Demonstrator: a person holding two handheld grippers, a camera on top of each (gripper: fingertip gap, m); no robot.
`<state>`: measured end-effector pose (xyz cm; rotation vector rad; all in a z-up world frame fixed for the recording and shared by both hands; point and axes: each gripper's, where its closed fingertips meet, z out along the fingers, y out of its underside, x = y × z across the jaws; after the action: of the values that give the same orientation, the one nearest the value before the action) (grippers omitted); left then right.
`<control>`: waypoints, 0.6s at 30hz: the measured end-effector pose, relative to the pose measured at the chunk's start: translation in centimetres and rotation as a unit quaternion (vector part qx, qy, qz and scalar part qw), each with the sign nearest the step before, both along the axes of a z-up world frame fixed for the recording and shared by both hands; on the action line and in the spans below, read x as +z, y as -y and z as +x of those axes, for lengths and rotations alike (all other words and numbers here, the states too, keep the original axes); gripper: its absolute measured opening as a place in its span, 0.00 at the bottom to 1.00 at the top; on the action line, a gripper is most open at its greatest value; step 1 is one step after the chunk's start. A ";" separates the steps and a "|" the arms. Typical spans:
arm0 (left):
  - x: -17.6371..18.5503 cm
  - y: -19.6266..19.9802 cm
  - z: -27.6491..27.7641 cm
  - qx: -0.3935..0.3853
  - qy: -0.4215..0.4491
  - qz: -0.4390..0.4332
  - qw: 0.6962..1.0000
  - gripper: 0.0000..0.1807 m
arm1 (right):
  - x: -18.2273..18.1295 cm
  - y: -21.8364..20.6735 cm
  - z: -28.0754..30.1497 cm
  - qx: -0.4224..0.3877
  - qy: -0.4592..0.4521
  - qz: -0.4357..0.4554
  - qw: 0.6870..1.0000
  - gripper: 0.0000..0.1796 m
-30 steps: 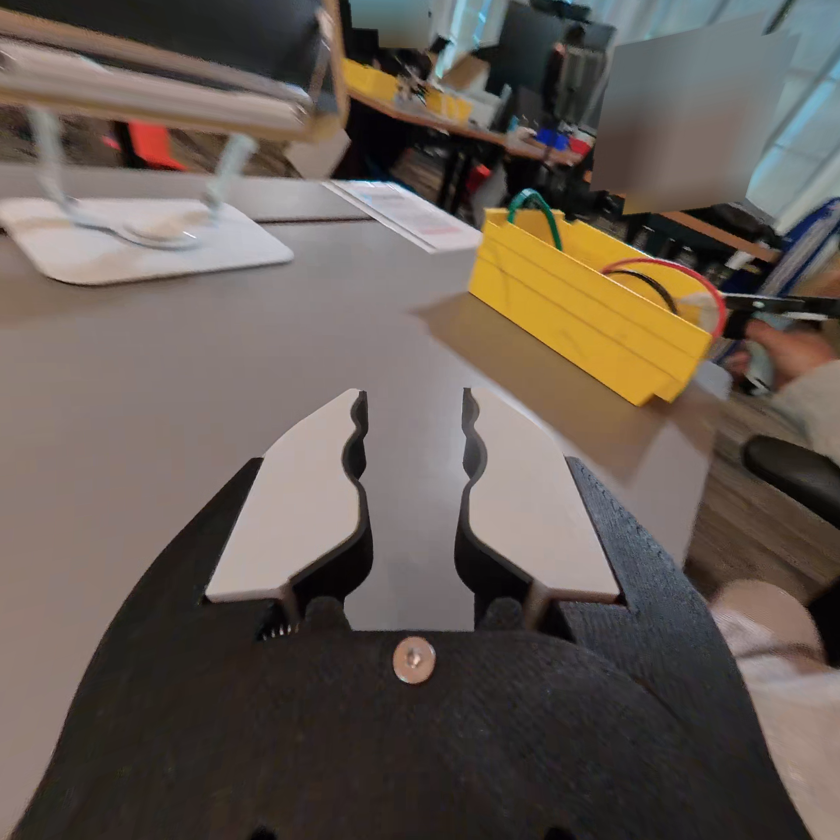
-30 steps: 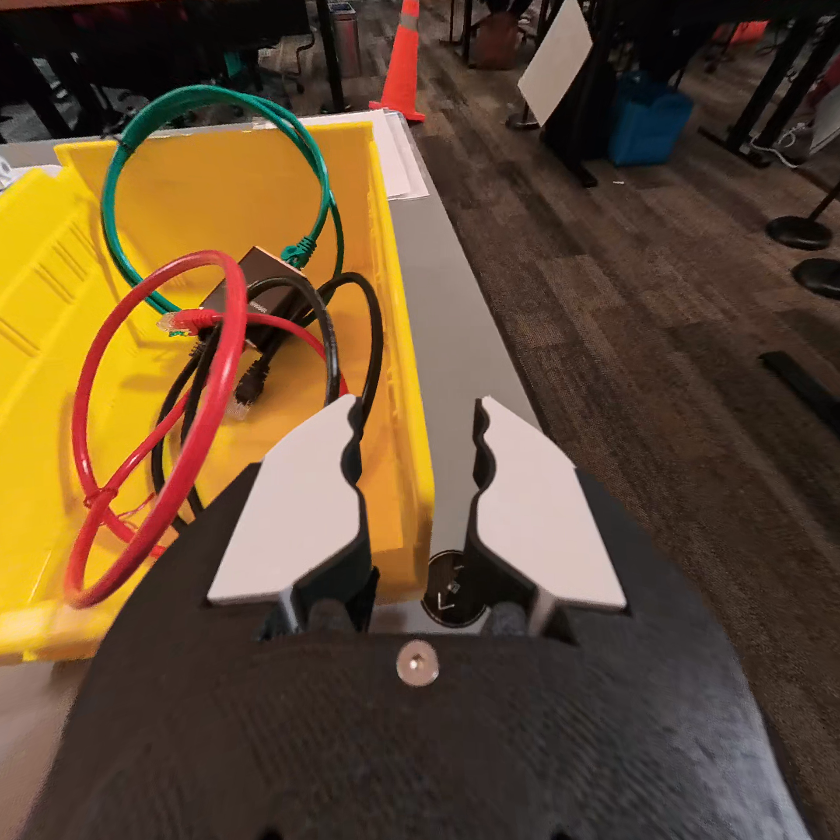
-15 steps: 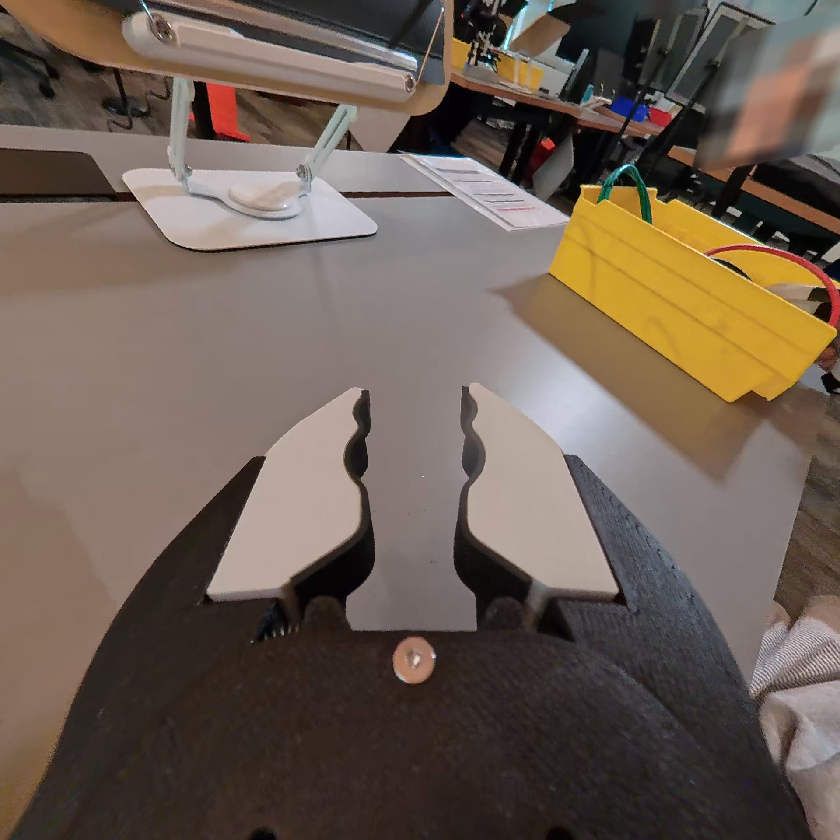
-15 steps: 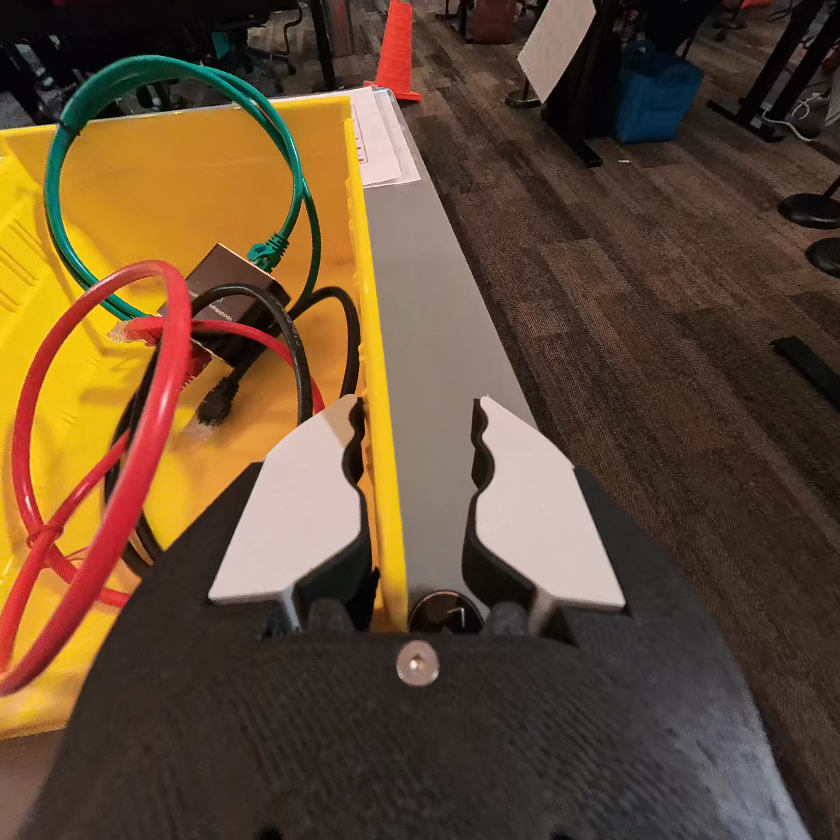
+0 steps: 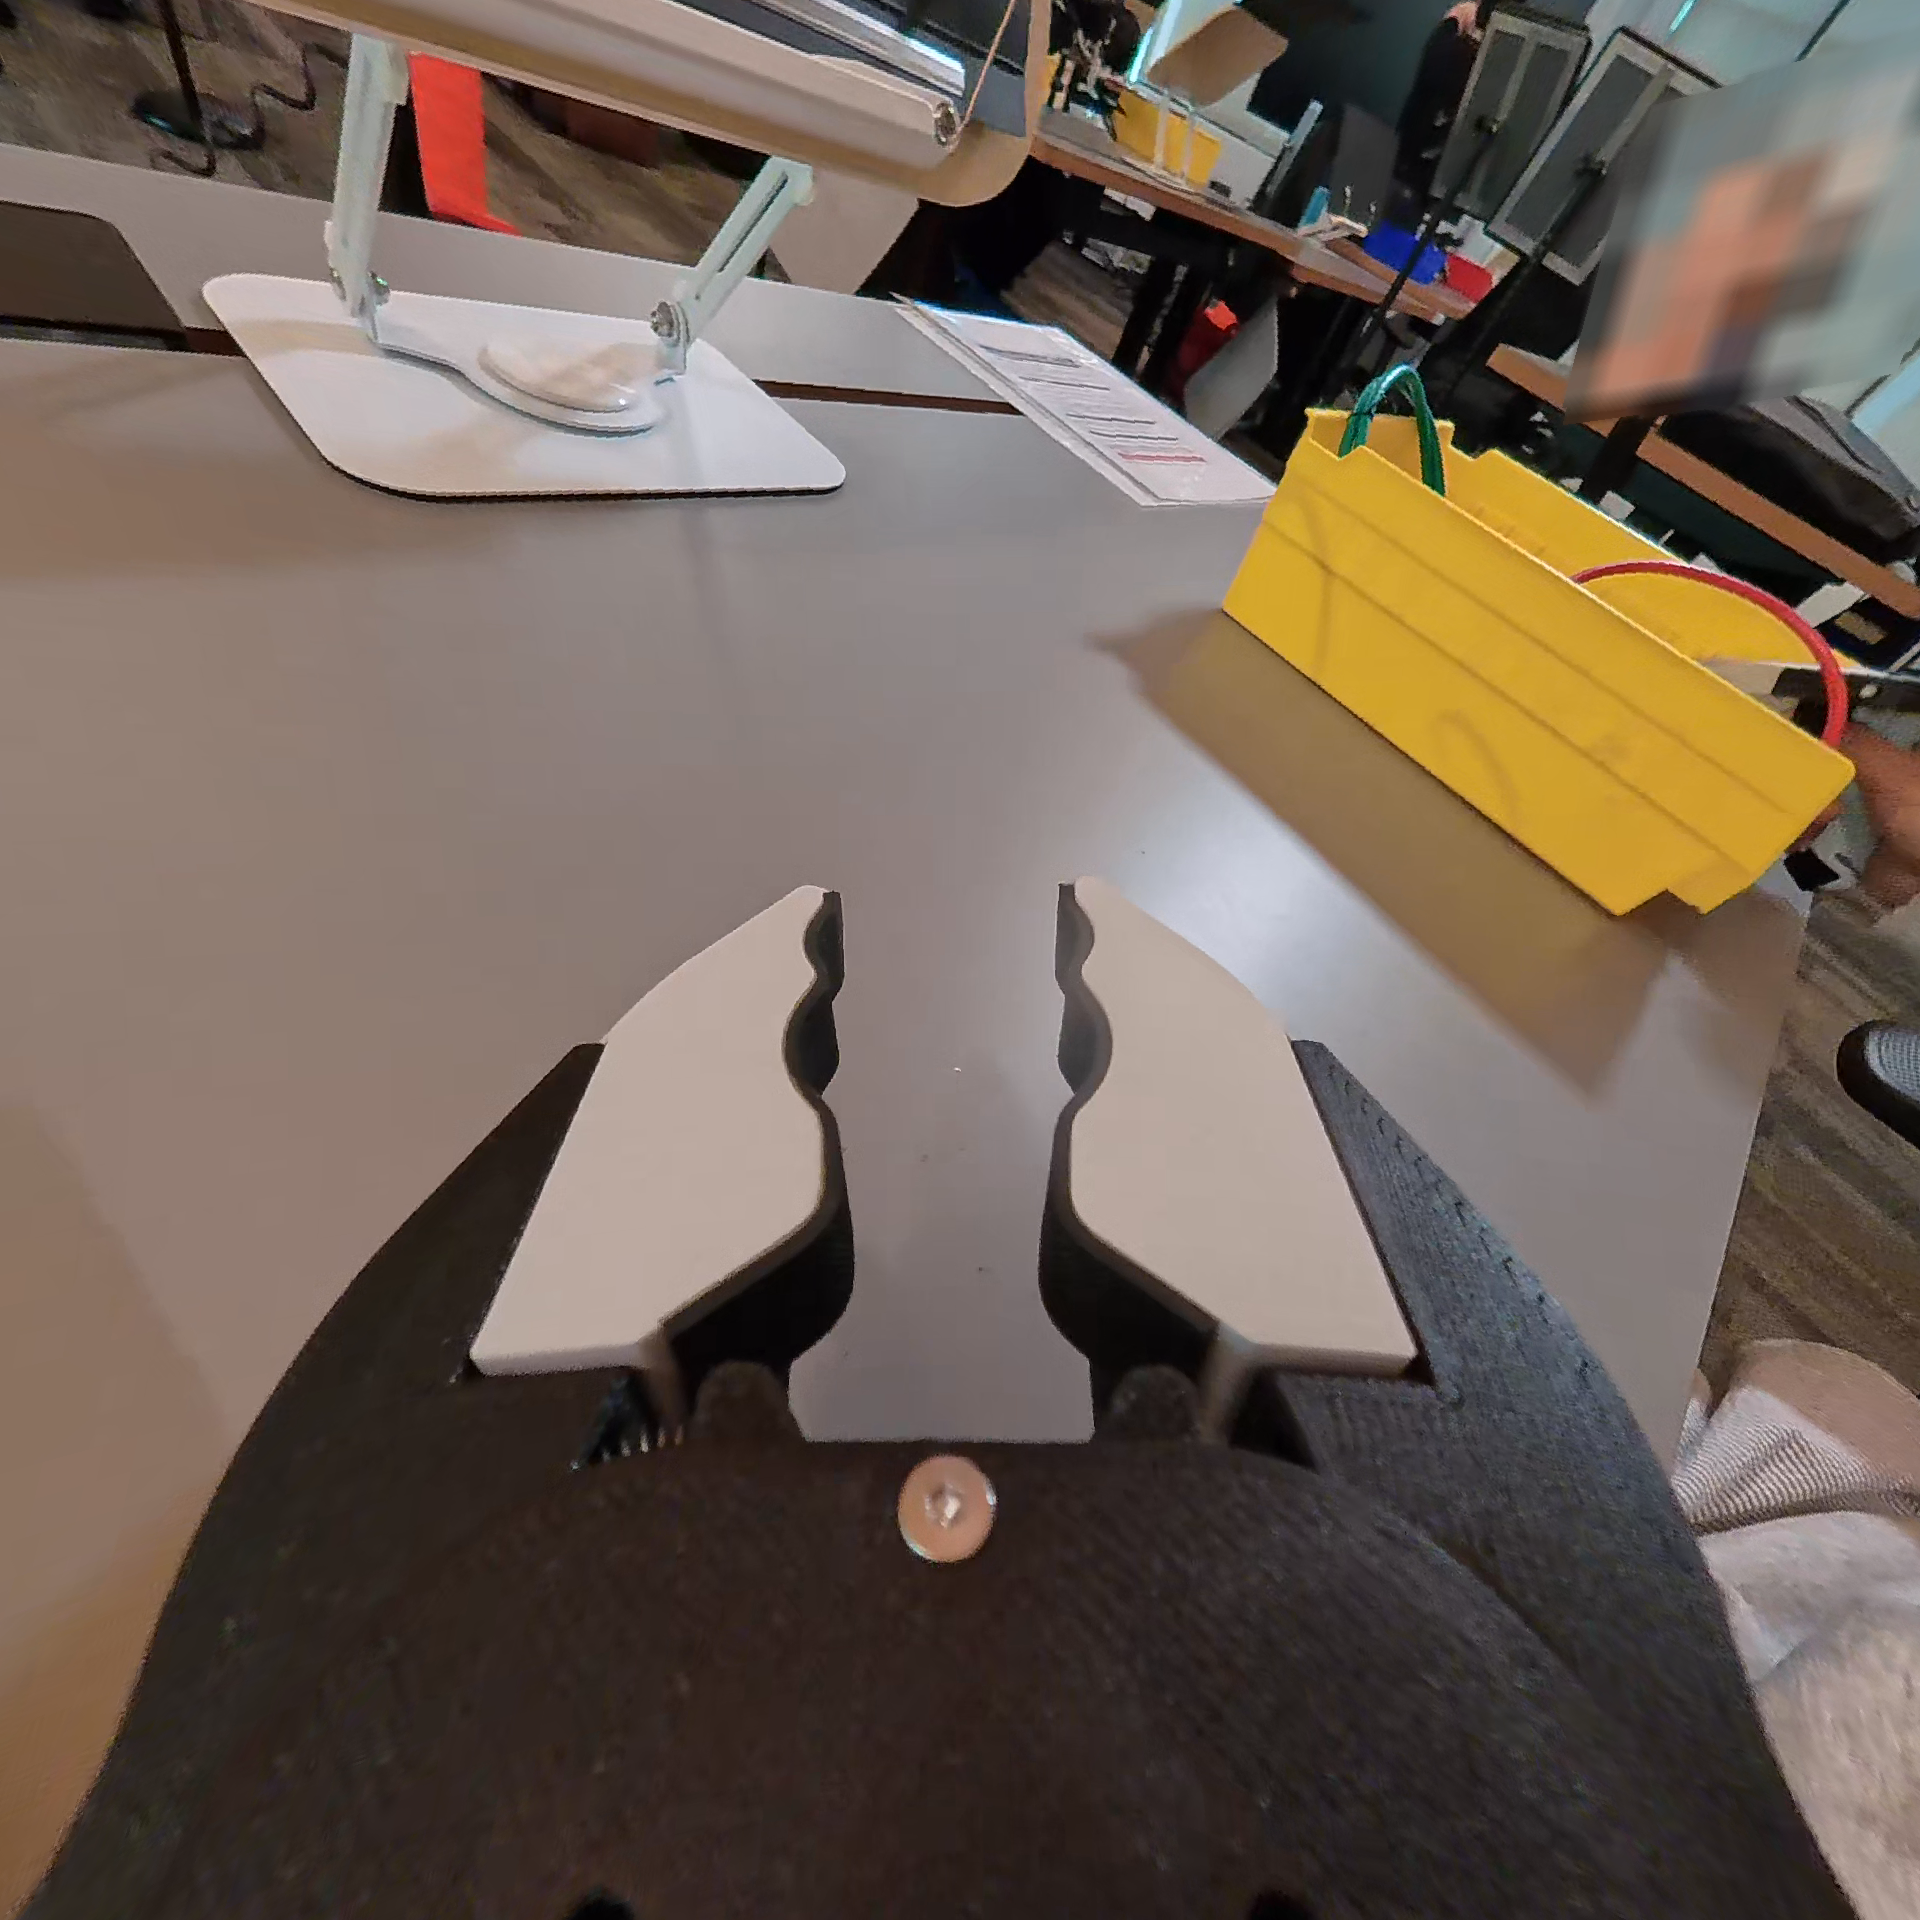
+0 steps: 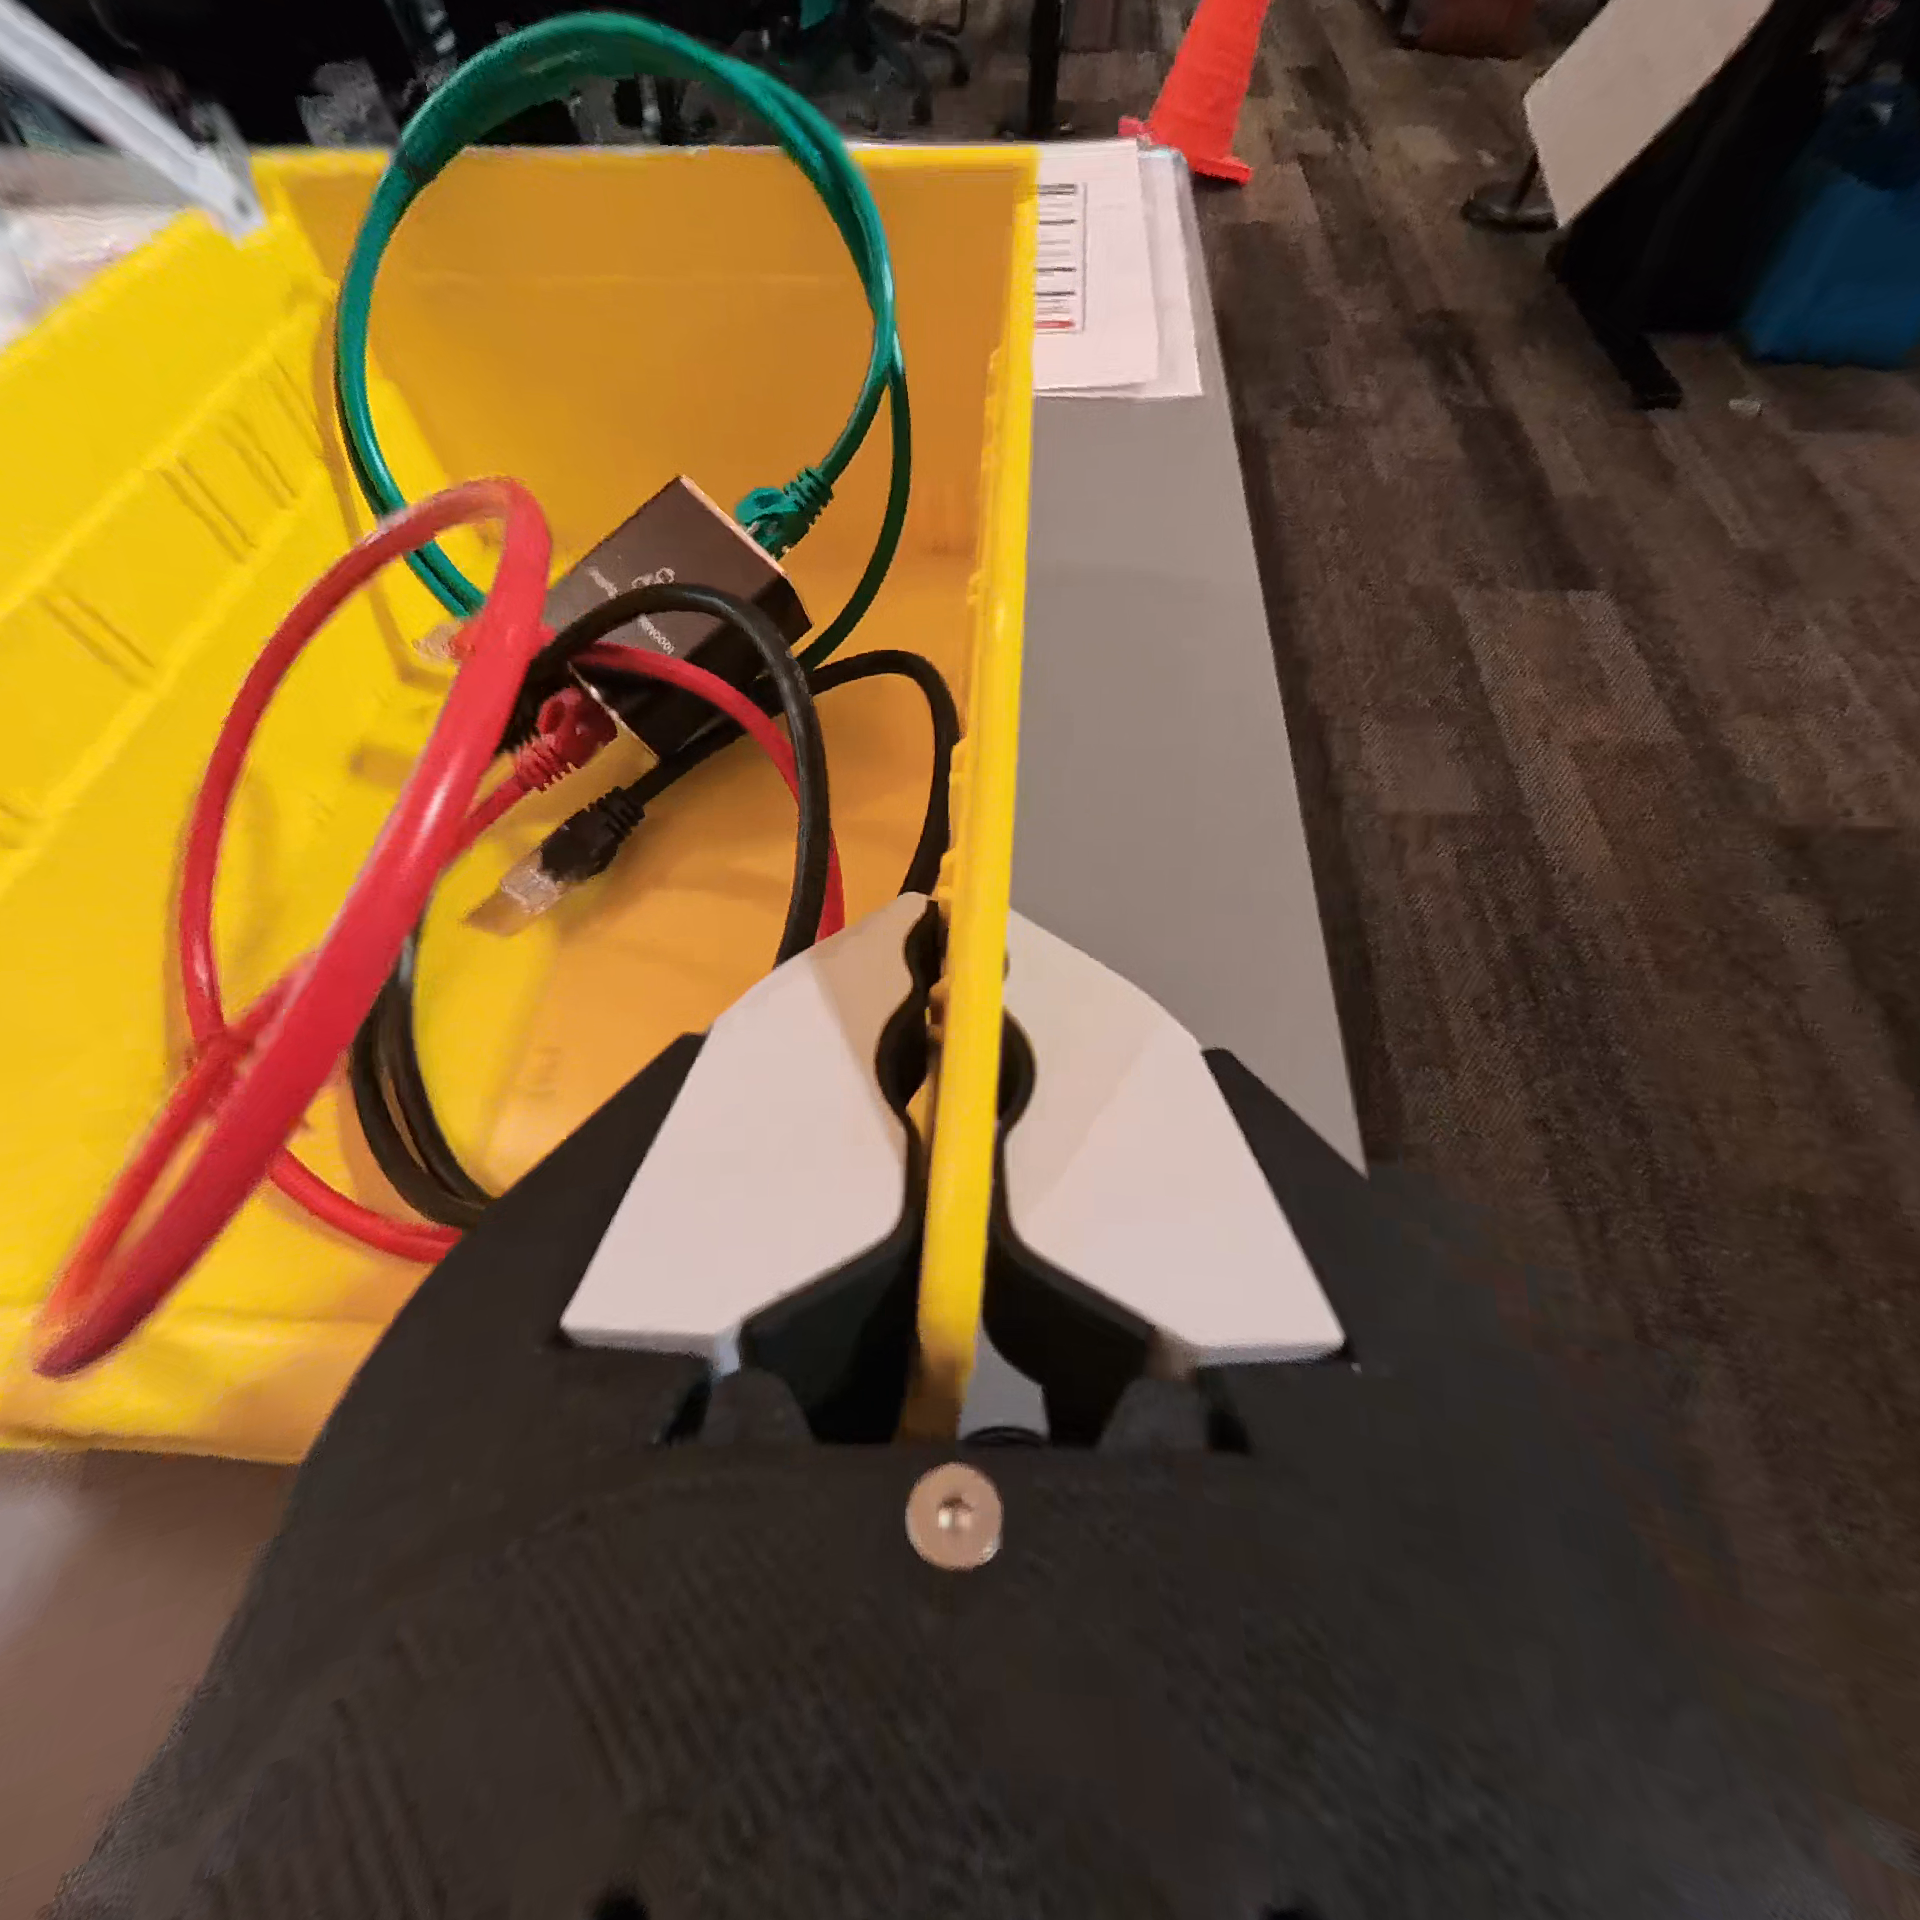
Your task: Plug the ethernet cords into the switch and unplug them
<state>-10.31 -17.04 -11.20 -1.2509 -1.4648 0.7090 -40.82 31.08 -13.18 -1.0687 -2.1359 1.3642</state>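
Right claw (image 6: 961, 925) pinches bin wall (image 6: 977, 727) beside switch (image 6: 675, 613)

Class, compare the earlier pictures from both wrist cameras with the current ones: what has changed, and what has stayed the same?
The right gripper has moved over the yellow bin's right wall and closed on it; a second ago its jaws were open. The left gripper has shifted its aim a little but remains open and empty above the grey table. The red cord, green cord, black cord and the switch still lie loose in the bin.
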 end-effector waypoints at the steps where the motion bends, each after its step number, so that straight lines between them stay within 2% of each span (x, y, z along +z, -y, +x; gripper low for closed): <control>1: 0.0 0.1 0.0 0.000 0.001 0.000 1.000 0.23 | 0.2 0.0 0.0 -0.012 0.025 -0.030 0.999 0.04; 5: -0.1 0.1 0.0 0.000 0.002 -0.001 1.000 0.23 | 2.6 0.0 0.1 -0.031 0.040 -0.119 0.992 0.07; 7: -0.1 0.1 0.0 -0.002 0.003 -0.002 1.000 0.23 | 3.4 0.2 0.6 -0.029 0.041 -0.128 0.991 0.07; 8: -0.2 0.0 0.0 -0.004 0.004 -0.003 1.000 0.23 | 3.6 0.5 0.9 -0.031 0.047 -0.145 0.988 0.05; 11: -0.2 -0.2 -0.1 -0.007 0.006 -0.010 1.000 0.23 | 4.5 1.0 1.3 -0.027 0.061 -0.201 0.977 0.07; 12: -0.2 -0.3 0.0 -0.007 0.005 -0.014 1.000 0.23 | 5.0 1.1 1.4 -0.023 0.058 -0.214 0.975 0.05; 18: 0.0 -0.5 0.0 -0.007 0.003 -0.036 0.999 0.23 | 6.4 1.6 2.1 -0.017 0.037 -0.228 0.973 0.07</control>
<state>-10.27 -16.52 -11.21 -1.3181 -1.4445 0.7556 -38.72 29.46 -6.82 -1.3322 -1.8852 1.8811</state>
